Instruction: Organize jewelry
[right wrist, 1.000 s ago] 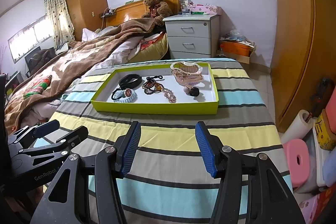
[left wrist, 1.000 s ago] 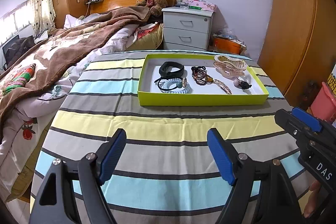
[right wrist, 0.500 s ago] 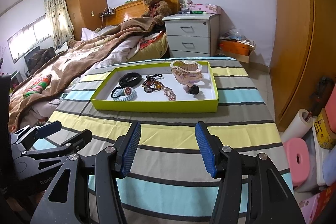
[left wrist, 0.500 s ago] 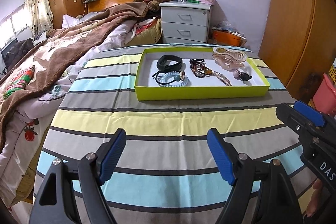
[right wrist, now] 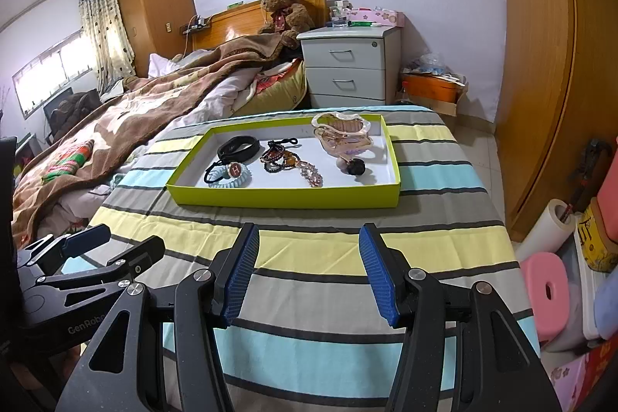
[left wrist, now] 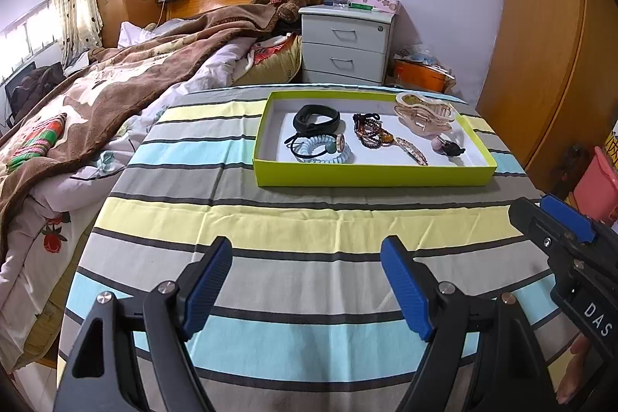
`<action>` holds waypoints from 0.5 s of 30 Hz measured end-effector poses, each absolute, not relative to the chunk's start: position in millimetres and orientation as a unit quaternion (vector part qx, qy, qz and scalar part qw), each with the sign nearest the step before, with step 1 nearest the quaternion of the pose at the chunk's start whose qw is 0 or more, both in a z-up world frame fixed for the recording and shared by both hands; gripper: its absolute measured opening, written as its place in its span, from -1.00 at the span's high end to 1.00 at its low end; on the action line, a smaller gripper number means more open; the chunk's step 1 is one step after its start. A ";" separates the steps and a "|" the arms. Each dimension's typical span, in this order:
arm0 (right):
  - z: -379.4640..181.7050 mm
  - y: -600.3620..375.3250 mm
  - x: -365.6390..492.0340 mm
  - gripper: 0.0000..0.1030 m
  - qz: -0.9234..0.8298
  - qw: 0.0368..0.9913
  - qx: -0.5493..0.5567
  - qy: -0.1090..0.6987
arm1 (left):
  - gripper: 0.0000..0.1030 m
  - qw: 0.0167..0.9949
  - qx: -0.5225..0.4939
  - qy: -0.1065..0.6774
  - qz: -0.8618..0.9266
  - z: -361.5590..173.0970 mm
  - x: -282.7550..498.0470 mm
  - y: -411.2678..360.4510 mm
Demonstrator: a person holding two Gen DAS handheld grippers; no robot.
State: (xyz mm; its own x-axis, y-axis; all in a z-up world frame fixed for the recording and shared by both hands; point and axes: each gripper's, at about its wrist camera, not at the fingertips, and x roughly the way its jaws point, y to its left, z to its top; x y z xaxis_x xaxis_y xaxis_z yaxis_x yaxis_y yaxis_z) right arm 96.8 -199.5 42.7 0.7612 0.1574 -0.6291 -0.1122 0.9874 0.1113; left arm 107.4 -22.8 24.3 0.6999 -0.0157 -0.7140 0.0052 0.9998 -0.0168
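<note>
Both grippers, left and right, are wide open and hold nothing. They hang over the striped surface. The jewelry sits in the green tray, well apart from them. Move in slowly, then pick one piece, like the black band.

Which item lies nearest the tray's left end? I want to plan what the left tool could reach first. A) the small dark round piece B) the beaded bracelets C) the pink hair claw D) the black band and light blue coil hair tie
D: the black band and light blue coil hair tie sit toward the left end of the green tray.
</note>
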 end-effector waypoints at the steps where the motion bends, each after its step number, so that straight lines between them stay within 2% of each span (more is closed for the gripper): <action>1: 43.0 -199.7 96.7 -0.06 0.072 0.938 0.034 0.338 | -0.57 0.922 -0.008 0.386 -0.005 24.4 107.1 -22.2; 15: 44.4 -200.6 96.5 -0.06 0.071 0.938 0.036 0.336 | -0.57 0.922 -0.009 0.386 -0.002 26.8 106.4 -20.8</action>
State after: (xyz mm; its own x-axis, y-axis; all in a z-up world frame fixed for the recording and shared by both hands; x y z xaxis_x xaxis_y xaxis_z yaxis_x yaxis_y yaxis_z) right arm 96.5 -200.6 44.4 0.7634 0.1583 -0.6263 -0.1099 0.9872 0.1155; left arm 106.4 -20.8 26.8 0.7022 -0.0099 -0.7120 -0.0043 0.9998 -0.0181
